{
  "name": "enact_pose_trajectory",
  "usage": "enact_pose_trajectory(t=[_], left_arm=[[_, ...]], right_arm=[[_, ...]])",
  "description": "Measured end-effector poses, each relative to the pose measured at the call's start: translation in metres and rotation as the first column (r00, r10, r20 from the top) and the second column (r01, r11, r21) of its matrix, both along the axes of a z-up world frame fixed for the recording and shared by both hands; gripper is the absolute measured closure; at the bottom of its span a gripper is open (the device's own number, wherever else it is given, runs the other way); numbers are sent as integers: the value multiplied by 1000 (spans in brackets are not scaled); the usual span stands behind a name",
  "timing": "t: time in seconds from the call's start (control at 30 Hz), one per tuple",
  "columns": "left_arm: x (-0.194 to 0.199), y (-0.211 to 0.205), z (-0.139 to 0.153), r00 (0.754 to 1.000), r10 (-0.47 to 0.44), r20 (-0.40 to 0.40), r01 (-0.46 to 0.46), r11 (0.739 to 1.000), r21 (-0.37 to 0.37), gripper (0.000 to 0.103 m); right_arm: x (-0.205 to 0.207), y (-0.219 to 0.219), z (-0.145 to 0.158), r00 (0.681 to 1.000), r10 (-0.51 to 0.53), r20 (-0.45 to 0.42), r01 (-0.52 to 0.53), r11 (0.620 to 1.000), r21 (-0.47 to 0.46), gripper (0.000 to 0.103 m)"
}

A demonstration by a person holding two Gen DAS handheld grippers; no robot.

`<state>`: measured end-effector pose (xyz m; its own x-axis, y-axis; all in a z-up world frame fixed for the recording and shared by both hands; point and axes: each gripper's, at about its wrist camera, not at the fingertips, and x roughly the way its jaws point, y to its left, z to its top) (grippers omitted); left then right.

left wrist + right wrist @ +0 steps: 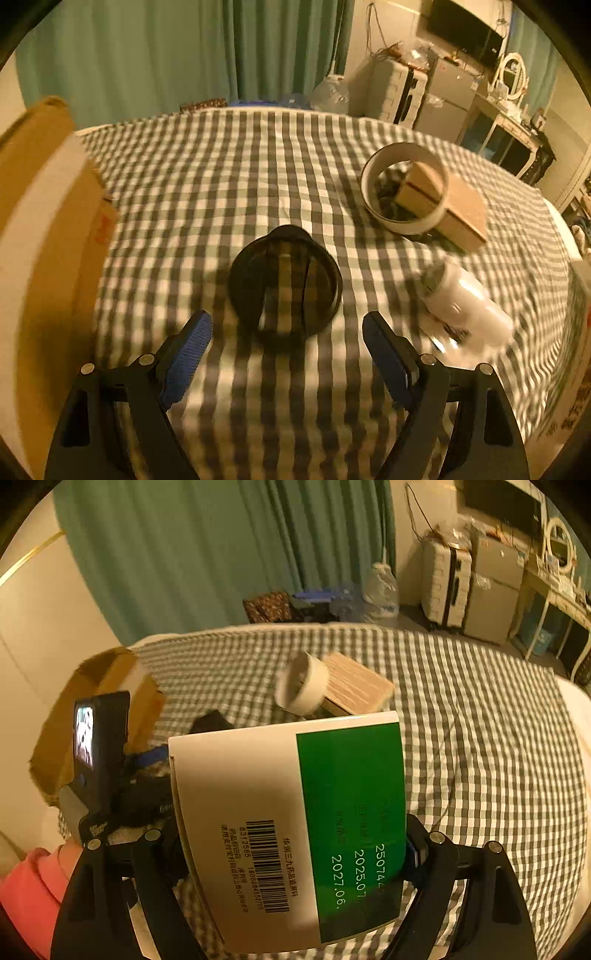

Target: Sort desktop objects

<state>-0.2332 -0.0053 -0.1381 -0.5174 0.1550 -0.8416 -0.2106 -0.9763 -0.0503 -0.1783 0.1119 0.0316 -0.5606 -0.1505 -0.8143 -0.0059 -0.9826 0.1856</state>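
Note:
My left gripper (287,334) is open and empty, just short of a black ring-shaped object (284,286) lying on the checked cloth (221,177). A white bottle (465,299) lies on its side to the right of it. A white tape roll (404,188) leans on a flat wooden box (460,212) farther back right. My right gripper (291,849) is shut on a white and green medicine box (288,834) with a barcode, held above the cloth. The tape roll (303,688) and wooden box (356,686) show beyond it.
An open cardboard box (48,236) stands at the left edge; it also shows in the right wrist view (107,698). The other hand-held gripper with its small screen (99,746) is at left there. Curtains, a suitcase and shelves lie beyond the cloth's far edge.

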Motion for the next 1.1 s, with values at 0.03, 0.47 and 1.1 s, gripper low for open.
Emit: enact_pose_trajectory(t=[0.03,0.47,1.1], left_arm=[[-9,3,-5,1000,4,8,-4,1000,-11,17],[7,-18,62,992,-37,-124,41,999,28,40],[80,-242,168,976,117,-184,-118,993,5,39]], right_arm=[[-3,5,-3,1000,-8,11,8,1000,-4,18],[-5,10,3,999,-48,15,48,999,-17,18],[-5,-233,135,932,270,-243,-291,955,-58,17]])
